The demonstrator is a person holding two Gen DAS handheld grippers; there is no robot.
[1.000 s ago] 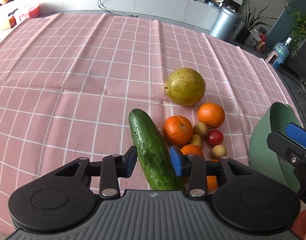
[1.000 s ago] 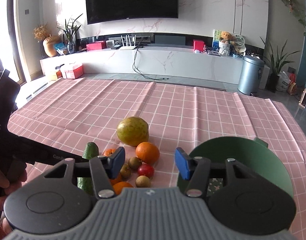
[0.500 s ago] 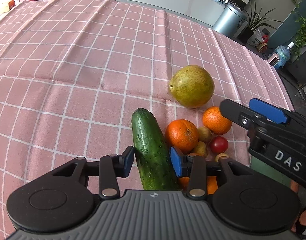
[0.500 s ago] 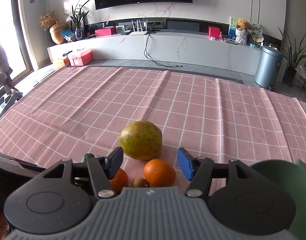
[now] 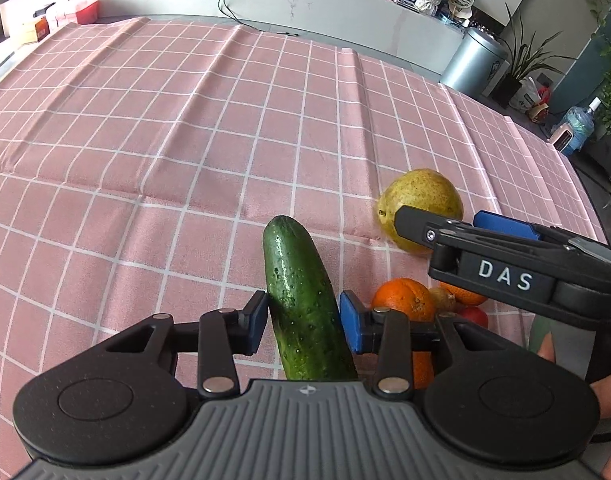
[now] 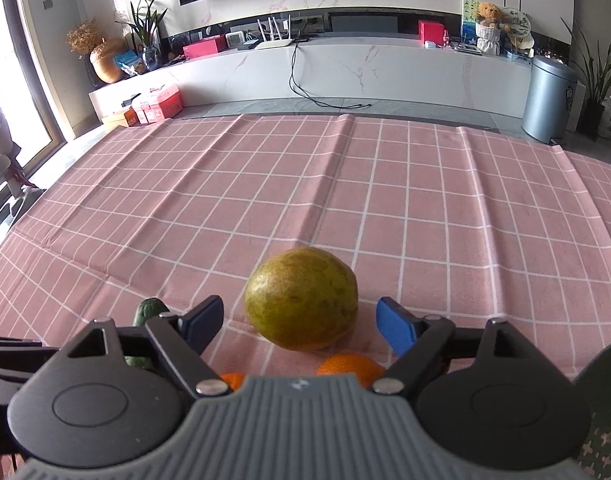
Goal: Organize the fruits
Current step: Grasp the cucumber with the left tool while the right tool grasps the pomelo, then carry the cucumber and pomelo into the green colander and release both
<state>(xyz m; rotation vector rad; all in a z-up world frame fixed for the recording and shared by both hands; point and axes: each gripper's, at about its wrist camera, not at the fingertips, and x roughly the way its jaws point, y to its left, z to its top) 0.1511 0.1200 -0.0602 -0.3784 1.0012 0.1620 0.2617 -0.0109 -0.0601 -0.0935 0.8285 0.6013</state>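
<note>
our left gripper [image 5: 301,322] is closed on the cucumber [image 5: 303,300], both blue pads against its sides, its far end pointing away over the pink checked cloth [image 5: 185,140] on the worktop. our right gripper [image 6: 299,322] is spread wide, and the big yellow-green pear [image 6: 301,298] sits just beyond and between its fingers, untouched. in the left view that gripper crosses in from the right above the pile – an orange [image 5: 403,300] just right of the cucumber, a small red fruit [image 5: 474,316] beside it, the pear at the far side.
</note>
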